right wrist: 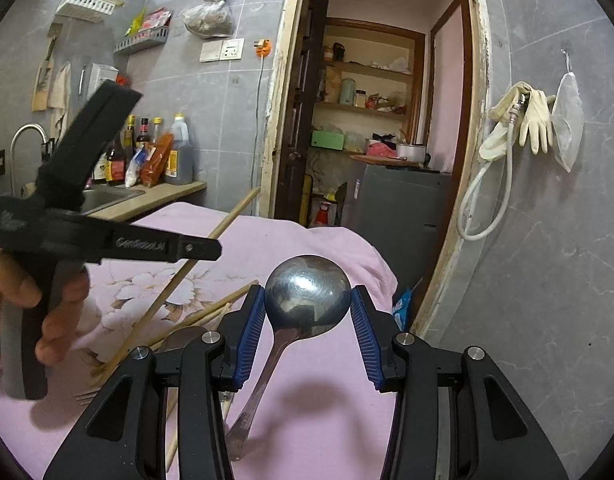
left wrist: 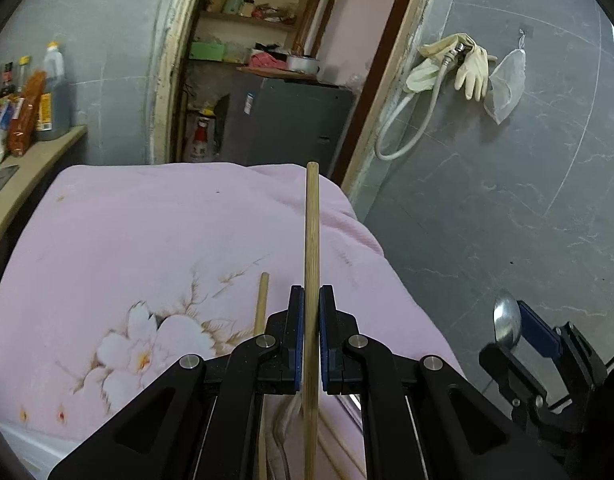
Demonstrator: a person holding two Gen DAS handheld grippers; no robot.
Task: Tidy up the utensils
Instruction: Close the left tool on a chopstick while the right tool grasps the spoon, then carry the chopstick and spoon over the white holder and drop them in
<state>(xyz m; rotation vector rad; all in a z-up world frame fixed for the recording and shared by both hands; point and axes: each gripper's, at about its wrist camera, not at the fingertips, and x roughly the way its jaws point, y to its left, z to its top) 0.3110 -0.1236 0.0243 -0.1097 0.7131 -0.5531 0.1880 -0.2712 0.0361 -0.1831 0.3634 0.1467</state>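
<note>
The left tongs (left wrist: 312, 300) are clenching a chopstick (left wrist: 312, 240) near its middle, its long end sticking up over the pink cloth (left wrist: 147, 232). The right tongs (right wrist: 307, 308) are gripping a steel spoon (right wrist: 307, 292) across the widest part of its bowl, handle hanging down toward the cloth, clear of it as far as the shadow tells.

More chopsticks (right wrist: 203, 316) are lying crossed on the cloth beside the left hand (right wrist: 47, 312), with what looks like a fork's tines poking out under them; another is lying just left of the clenched one in the left view.

The chopstick is likely light, stiff and round, so it may be prone to pivoting between the pads; a hold nearer one end would swing less when setting it down. The spoon is probably heavier and its polished, curved bowl is offering poor purchase, so it could be slipping or rotating under the handle's weight. The flat handle neck would be the surer place to take it.
</note>
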